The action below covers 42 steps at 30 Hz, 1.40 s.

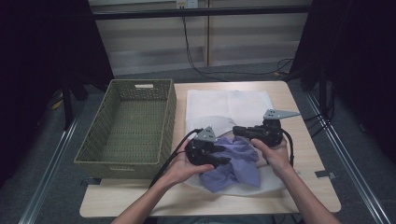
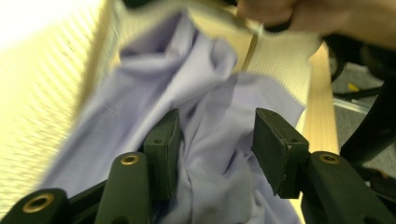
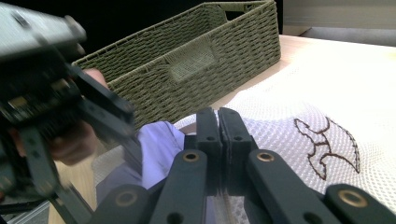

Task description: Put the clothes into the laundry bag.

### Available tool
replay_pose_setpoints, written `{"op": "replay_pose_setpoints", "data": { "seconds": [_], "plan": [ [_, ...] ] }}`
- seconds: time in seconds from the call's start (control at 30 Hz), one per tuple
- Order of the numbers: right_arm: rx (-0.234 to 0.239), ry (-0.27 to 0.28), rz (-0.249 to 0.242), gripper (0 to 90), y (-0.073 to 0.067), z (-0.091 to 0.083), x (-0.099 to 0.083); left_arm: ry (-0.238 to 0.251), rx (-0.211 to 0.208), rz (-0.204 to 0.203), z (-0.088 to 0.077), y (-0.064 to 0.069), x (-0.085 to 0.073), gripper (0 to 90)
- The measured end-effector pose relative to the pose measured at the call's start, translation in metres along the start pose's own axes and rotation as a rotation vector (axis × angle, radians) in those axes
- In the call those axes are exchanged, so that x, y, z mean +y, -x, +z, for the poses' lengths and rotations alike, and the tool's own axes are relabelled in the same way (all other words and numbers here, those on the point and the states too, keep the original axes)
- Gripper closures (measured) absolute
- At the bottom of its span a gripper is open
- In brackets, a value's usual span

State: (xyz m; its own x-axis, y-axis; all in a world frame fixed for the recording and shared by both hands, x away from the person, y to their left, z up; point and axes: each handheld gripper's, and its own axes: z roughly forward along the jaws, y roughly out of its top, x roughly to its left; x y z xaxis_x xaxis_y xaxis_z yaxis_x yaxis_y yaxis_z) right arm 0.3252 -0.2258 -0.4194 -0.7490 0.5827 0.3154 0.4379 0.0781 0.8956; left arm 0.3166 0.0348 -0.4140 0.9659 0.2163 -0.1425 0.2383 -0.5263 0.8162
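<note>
Lavender garment is sitting crumpled on a white mesh laundry bag spread over the worktop, lower middle of the high view, with the green woven basket off to its left. Left gripper sits right over the cloth's left side, clearly the nearer hand; in its own view the jaws stand apart with folds of fabric bunched between them, and I don't see the pads pressing, so I'd call it released. Right gripper is clenched, pads together at the bag's edge near the cloth's upper right; whether mesh is pinched in there I honestly can't tell. Cloth's long axis runs roughly lower left to upper right. Bag opening is hidden under the garment and hands, and the left gripper view is pretty blurry.
</note>
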Motion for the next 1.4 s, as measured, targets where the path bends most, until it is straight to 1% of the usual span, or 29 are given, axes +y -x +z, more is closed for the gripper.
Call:
{"op": "replay_pose_setpoints", "data": {
  "seconds": [0.07, 0.1, 0.13, 0.17, 0.2, 0.23, 0.27, 0.3, 0.37, 0.4, 0.43, 0.5, 0.53, 0.63, 0.7, 0.77, 0.8, 0.83, 0.9, 0.93, 1.0, 1.03, 1.1, 1.2, 1.23, 1.27, 1.3, 1.37, 1.4],
  "plan": [
    [-0.001, 0.001, -0.001, 88.0, 0.000, 0.000, 0.000, 0.025, -0.002, -0.009, -0.006, -0.001, 0.002, 55.4],
    [-0.001, 0.001, -0.001, 88.0, 0.000, 0.000, 0.000, 0.042, 0.018, -0.014, -0.009, -0.002, 0.003, 55.4],
    [0.000, 0.000, 0.002, 88.0, 0.000, 0.000, 0.000, 0.045, 0.035, -0.014, -0.011, -0.004, 0.003, 55.5],
    [0.000, 0.000, 0.002, 88.0, 0.000, 0.000, 0.000, 0.047, 0.037, -0.015, -0.013, -0.006, 0.002, 55.3],
    [0.000, 0.001, 0.002, 88.0, 0.000, 0.000, 0.000, 0.041, 0.056, -0.018, -0.014, -0.007, 0.002, 54.3],
    [0.000, 0.001, 0.000, 88.0, 0.000, 0.000, 0.001, 0.046, 0.069, -0.021, -0.015, -0.009, 0.001, 52.0],
    [0.000, 0.002, -0.001, 88.0, 0.000, -0.001, 0.001, 0.043, 0.098, -0.027, -0.015, -0.011, 0.000, 48.6],
    [0.002, 0.004, -0.006, 88.0, 0.000, -0.001, 0.001, 0.026, 0.121, -0.034, -0.015, -0.013, -0.001, 45.0],
    [0.002, 0.004, -0.004, 88.0, 0.000, -0.001, 0.001, 0.021, 0.128, -0.055, -0.014, -0.016, -0.004, 41.1],
    [0.002, 0.002, -0.003, 88.0, 0.000, -0.001, 0.001, 0.007, 0.145, -0.058, -0.012, -0.016, -0.004, 40.3],
    [0.002, 0.001, -0.002, 88.0, 0.000, 0.000, 0.001, 0.005, 0.153, -0.063, -0.010, -0.017, -0.005, 38.2],
    [0.001, 0.000, 0.000, 88.0, 0.000, 0.000, 0.001, -0.008, 0.176, -0.070, -0.006, -0.019, -0.008, 37.6],
    [0.002, 0.000, -0.001, 88.0, 0.000, 0.000, 0.001, -0.024, 0.188, -0.060, -0.006, -0.020, -0.009, 36.7],
    [-0.001, 0.001, -0.003, 88.0, 0.000, -0.001, 0.001, -0.027, 0.208, -0.072, -0.007, -0.023, -0.011, 33.8],
    [-0.002, 0.002, -0.001, 88.0, 0.000, -0.001, 0.001, -0.036, 0.243, -0.074, -0.008, -0.025, -0.011, 31.5],
    [-0.002, 0.003, -0.001, 88.0, 0.000, -0.001, 0.001, -0.038, 0.234, -0.091, -0.008, -0.028, -0.013, 29.9],
    [-0.003, 0.004, 0.001, 88.0, 0.001, -0.002, 0.002, -0.050, 0.241, -0.091, -0.008, -0.028, -0.014, 30.3],
    [-0.005, 0.003, 0.002, 88.0, 0.000, -0.002, 0.002, -0.046, 0.234, -0.077, -0.007, -0.028, -0.016, 35.6],
    [-0.004, 0.003, 0.003, 88.0, 0.000, -0.002, 0.002, -0.044, 0.218, -0.077, -0.008, -0.027, -0.016, 58.1],
    [-0.002, 0.003, 0.002, 88.0, 0.000, -0.002, 0.002, -0.037, 0.215, -0.064, -0.009, -0.027, -0.016, 65.7],
    [-0.005, 0.007, 0.002, 88.0, 0.000, -0.002, 0.002, -0.041, 0.186, -0.063, -0.012, -0.026, -0.014, 76.2],
    [-0.006, 0.008, 0.001, 88.0, 0.001, -0.003, 0.002, -0.036, 0.190, -0.053, -0.013, -0.024, -0.014, 78.9],
    [-0.006, 0.011, 0.001, 88.0, 0.001, -0.004, 0.003, -0.035, 0.180, -0.047, -0.013, -0.022, -0.012, 80.5],
    [-0.010, 0.016, 0.001, 88.0, 0.002, -0.005, 0.003, -0.023, 0.187, -0.042, -0.014, -0.020, -0.010, 80.9],
    [-0.009, 0.016, 0.001, 88.0, 0.002, -0.005, 0.003, -0.017, 0.191, -0.050, -0.014, -0.018, -0.008, 79.8],
    [-0.010, 0.017, 0.002, 88.0, 0.003, -0.005, 0.003, -0.009, 0.188, -0.045, -0.014, -0.018, -0.007, 78.2],
    [-0.010, 0.015, 0.008, 88.0, 0.003, -0.005, 0.003, -0.018, 0.193, -0.038, -0.015, -0.017, -0.006, 78.3],
    [-0.010, 0.016, 0.007, 88.1, 0.003, -0.005, 0.003, -0.009, 0.196, -0.038, -0.015, -0.015, -0.005, 78.6],
    [-0.012, 0.017, 0.008, 88.0, 0.003, -0.006, 0.003, -0.007, 0.185, -0.038, -0.015, -0.015, -0.005, 79.0]
  ]
}}
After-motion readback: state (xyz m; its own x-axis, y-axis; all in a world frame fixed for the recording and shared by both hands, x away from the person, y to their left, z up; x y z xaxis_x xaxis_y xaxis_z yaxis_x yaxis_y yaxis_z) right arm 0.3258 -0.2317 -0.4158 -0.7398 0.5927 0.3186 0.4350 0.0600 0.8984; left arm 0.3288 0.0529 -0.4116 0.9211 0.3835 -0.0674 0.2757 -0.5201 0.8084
